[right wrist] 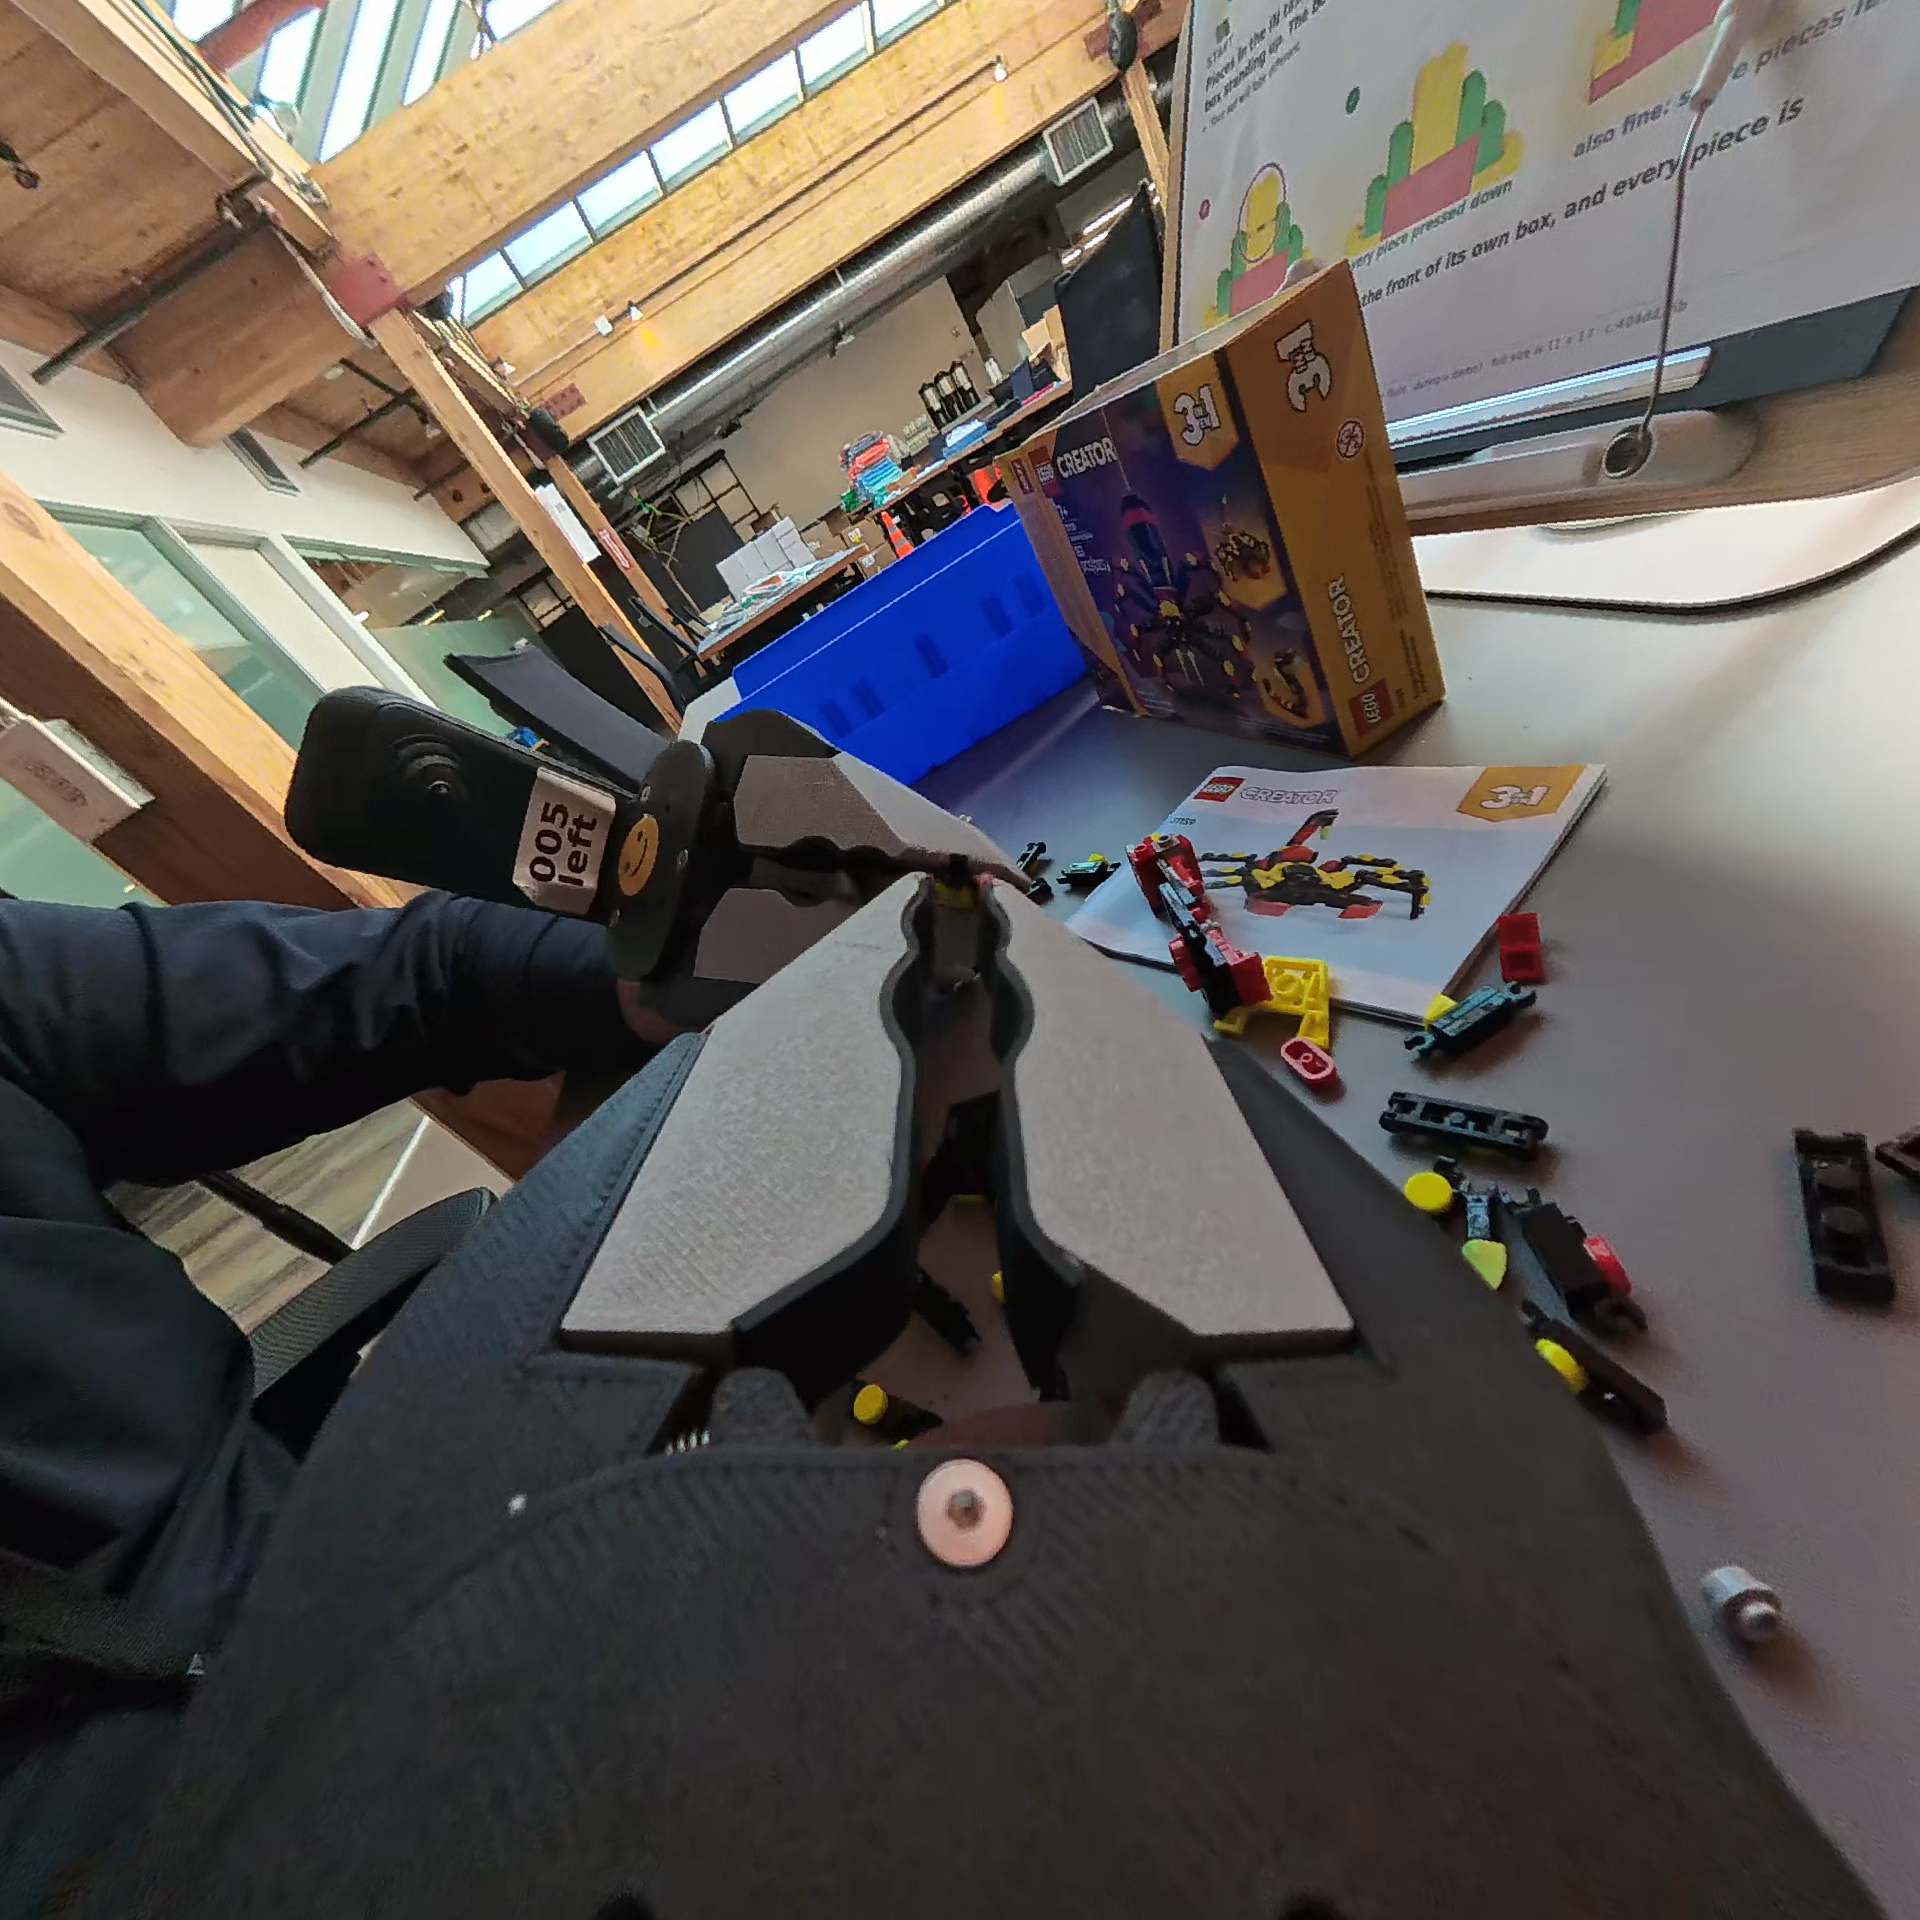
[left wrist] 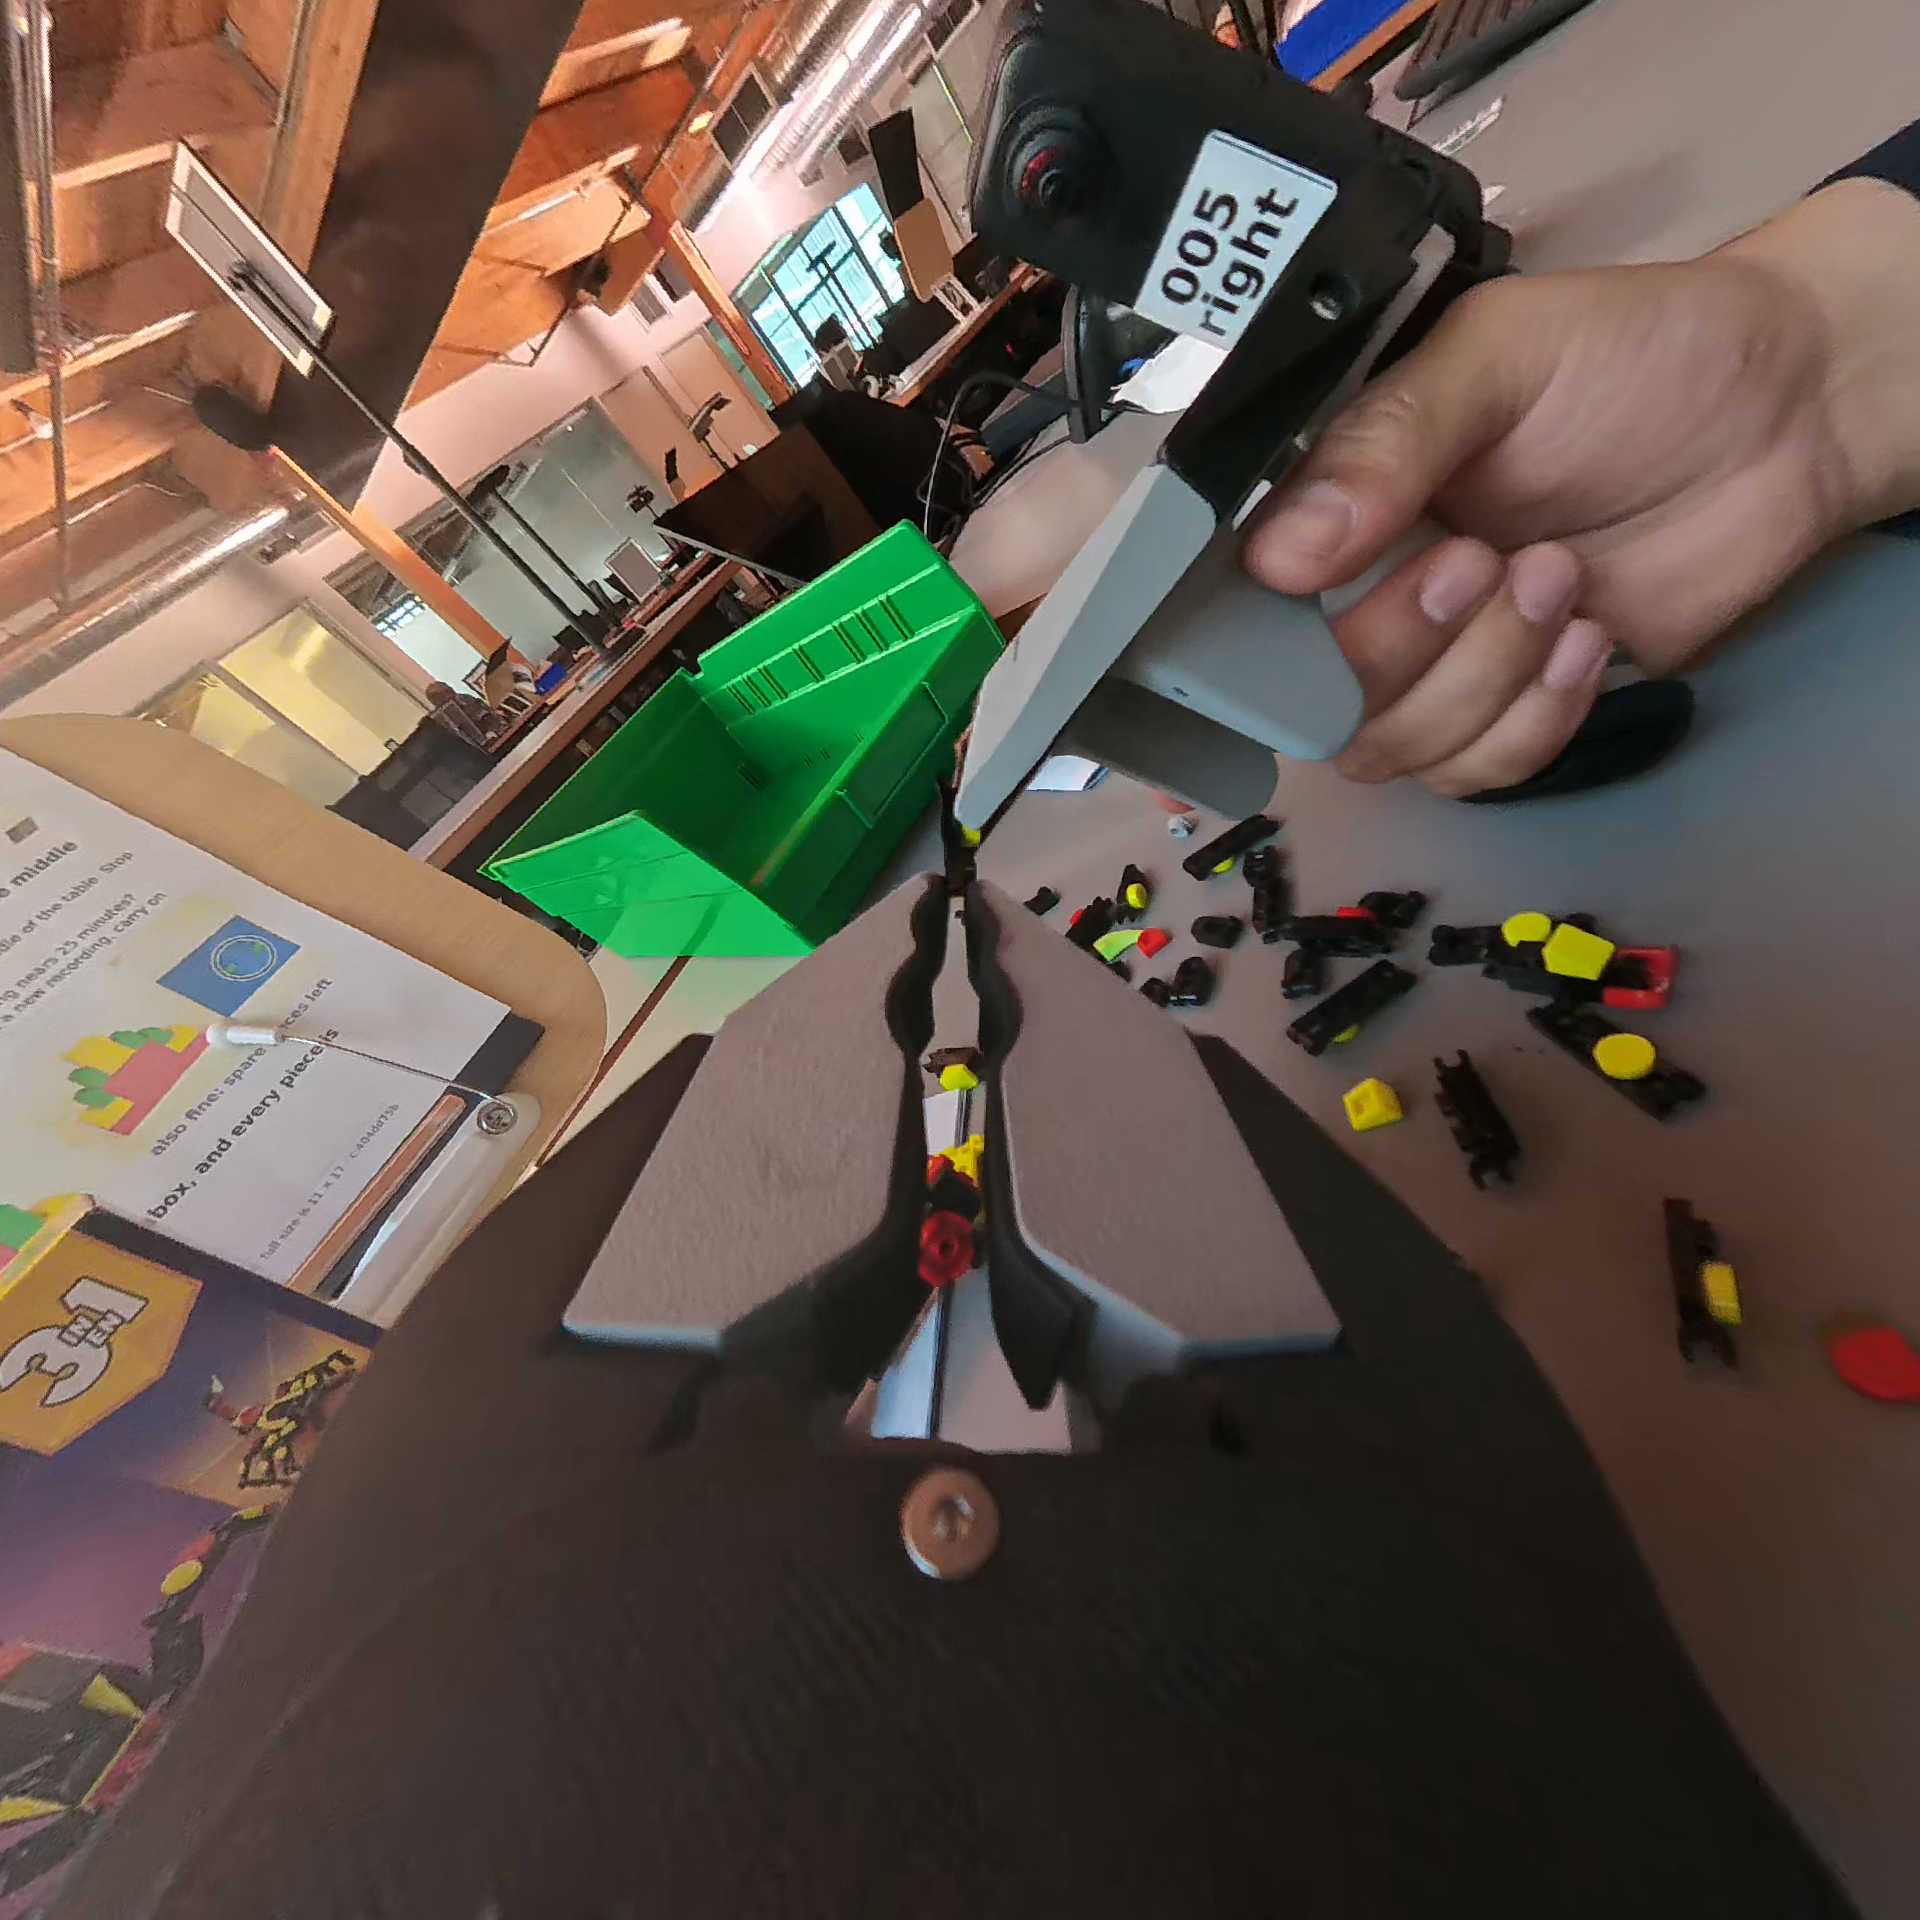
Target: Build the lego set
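The lego set is barely begun, we judge: most pieces lie loose on the table, and the only joined part we can make out is a small red, black and yellow cluster resting on the instruction booklet.

Nearest to us, our left hand-held gripper has its jaws drawn almost together, pinching a small dark piece at the tips; through the slit we glimpse red and yellow pieces lower down, though we cannot tell whether those are held or lie on the table beneath. Our right hand-held gripper is likewise narrow, clamped on a thin black piece with a yellow tip. The two tips meet nose to nose, so we seem to be pressing one small part onto another.

In the left wrist view, the right hand wraps the grey handle, angling the tool downward. In the right wrist view, a dark sleeve reaches in from the left behind the other tool.

Just beyond, scattered black, yellow and red pieces wait unused. Farther back stand the green bin, the blue bin and the set's box, upright near the booklet.
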Motion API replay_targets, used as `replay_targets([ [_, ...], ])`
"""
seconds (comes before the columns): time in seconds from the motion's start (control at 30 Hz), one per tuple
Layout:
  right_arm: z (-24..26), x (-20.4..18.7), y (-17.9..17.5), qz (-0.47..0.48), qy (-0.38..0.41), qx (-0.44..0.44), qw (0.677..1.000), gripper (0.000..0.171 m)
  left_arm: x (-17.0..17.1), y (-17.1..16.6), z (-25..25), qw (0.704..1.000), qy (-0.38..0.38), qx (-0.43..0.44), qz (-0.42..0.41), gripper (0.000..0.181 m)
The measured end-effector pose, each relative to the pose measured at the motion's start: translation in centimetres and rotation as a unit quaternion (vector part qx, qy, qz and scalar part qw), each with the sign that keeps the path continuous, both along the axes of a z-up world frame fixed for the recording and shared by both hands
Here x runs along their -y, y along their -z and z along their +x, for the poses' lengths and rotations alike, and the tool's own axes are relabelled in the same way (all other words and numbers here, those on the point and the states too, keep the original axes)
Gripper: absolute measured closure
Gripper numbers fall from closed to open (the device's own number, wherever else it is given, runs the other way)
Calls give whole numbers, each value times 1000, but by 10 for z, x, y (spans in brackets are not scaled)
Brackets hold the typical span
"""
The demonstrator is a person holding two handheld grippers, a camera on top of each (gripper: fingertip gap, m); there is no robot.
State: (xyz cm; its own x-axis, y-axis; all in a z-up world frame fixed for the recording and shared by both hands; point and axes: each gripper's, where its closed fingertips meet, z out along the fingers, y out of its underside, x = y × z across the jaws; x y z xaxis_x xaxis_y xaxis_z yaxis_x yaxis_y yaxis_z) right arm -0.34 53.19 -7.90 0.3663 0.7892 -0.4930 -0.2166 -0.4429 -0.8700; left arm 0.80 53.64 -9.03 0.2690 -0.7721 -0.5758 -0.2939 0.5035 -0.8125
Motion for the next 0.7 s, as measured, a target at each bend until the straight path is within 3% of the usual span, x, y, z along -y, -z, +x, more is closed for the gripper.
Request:
replay_targets([
  [0.17, 2, -4, 2, -12, 13, -1, 1000, 167, -6, 3, 1, 997, -40, -39, 53, 181],
  [0.7, 3, -9, 9, -24, 46, 22, 998, 167, -9, 9, 2, 992, -79, -64, 69, 181],
])
